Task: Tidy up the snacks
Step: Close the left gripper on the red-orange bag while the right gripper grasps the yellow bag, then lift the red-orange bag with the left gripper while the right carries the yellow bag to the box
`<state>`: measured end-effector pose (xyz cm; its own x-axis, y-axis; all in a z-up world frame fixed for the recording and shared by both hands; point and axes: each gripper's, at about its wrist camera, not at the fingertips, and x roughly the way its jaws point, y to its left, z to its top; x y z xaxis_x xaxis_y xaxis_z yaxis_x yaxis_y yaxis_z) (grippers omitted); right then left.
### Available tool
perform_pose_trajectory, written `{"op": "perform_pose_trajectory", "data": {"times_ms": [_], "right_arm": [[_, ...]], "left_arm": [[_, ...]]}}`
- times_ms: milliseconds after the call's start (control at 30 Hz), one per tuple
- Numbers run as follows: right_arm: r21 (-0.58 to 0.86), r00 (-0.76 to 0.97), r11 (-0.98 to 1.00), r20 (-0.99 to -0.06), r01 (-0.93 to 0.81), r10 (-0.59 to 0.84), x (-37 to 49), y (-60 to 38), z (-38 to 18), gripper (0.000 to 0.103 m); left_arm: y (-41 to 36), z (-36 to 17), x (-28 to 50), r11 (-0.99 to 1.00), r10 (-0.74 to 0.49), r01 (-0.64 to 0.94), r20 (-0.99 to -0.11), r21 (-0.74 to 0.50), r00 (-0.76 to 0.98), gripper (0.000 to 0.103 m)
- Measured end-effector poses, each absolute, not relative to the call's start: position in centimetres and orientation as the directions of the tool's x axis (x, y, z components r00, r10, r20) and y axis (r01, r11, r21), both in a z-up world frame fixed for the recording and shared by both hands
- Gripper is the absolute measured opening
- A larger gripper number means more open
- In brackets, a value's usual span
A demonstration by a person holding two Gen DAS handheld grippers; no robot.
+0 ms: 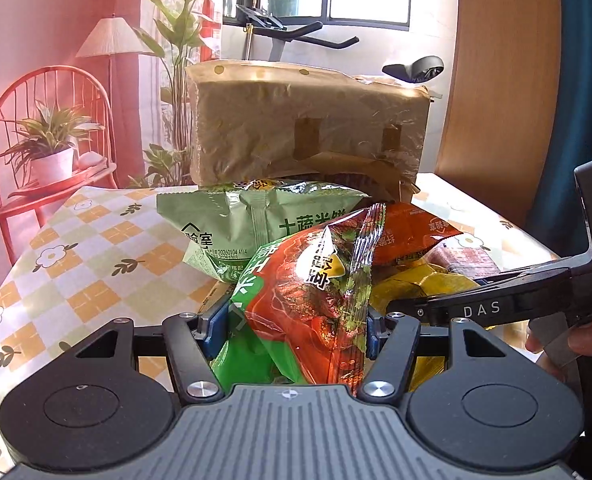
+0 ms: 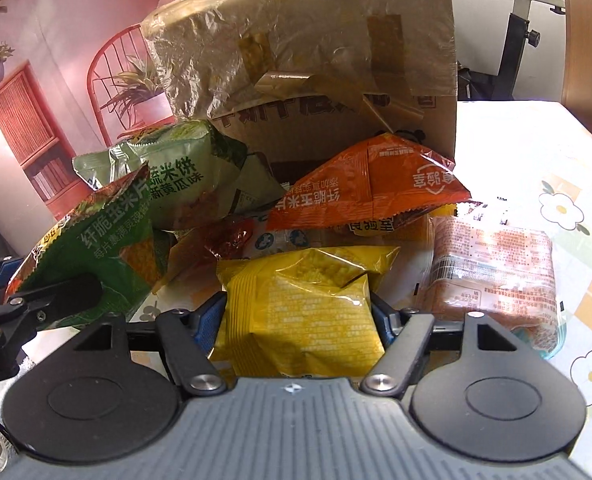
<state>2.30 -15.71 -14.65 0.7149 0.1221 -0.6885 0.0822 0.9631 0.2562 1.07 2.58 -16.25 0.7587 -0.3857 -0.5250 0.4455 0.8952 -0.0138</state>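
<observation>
The left gripper is closed on the red-and-green chip bag, which is held upright. The right gripper is clamped on the yellow snack pack. The cardboard box lies straight ahead of both, open side facing them, across the worktop; neither gripper is judged clearly nearer.

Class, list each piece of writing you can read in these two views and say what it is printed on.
"DAS": right gripper arm.
"十蔬米饼": pale green packet.
"20260104": same packet, date code.
"纤脆玉米片": green-and-red packet in the left gripper.
"纤脆玉米片", upside down: orange packet.
Yellow packet, pink packet, cardboard box: print unreadable.
</observation>
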Motion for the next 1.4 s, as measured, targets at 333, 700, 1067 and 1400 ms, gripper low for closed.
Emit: {"op": "perform_pose_trajectory", "data": {"times_ms": [333, 700, 1067, 1400], "right_arm": [[0.131, 0.792, 0.982, -0.609, 0.134, -0.027, -0.2, -15.8, -10.6, 0.071], [0.084, 0.854, 0.983, -0.511, 0.165, -0.1, 0.2, -17.0, -7.0, 0.071], [0.086, 0.893, 0.985, -0.439, 0.152, -0.1, 1.5, -17.8, -4.1, 0.071], [0.045, 0.932, 0.99, -0.347, 0.131, -0.108, 5.8, -19.2, 1.0, 0.071]], "left_arm": [[2.7, -14.1, -0.3, 0.878, -0.442, 0.478, -0.456, -0.04, 0.773, 0.065], [3.7, -9.2, 0.2, 0.887, -0.456, 0.453, -0.336, -0.093, 0.824, 0.065], [3.9, -5.3, 3.3, 0.917, -0.398, 0.389, -0.272, -0.089, 0.876, 0.065], [2.4, -1.4, 8.7, 0.92, -0.392, 0.373, -0.257, -0.12, 0.884, 0.065]]}}
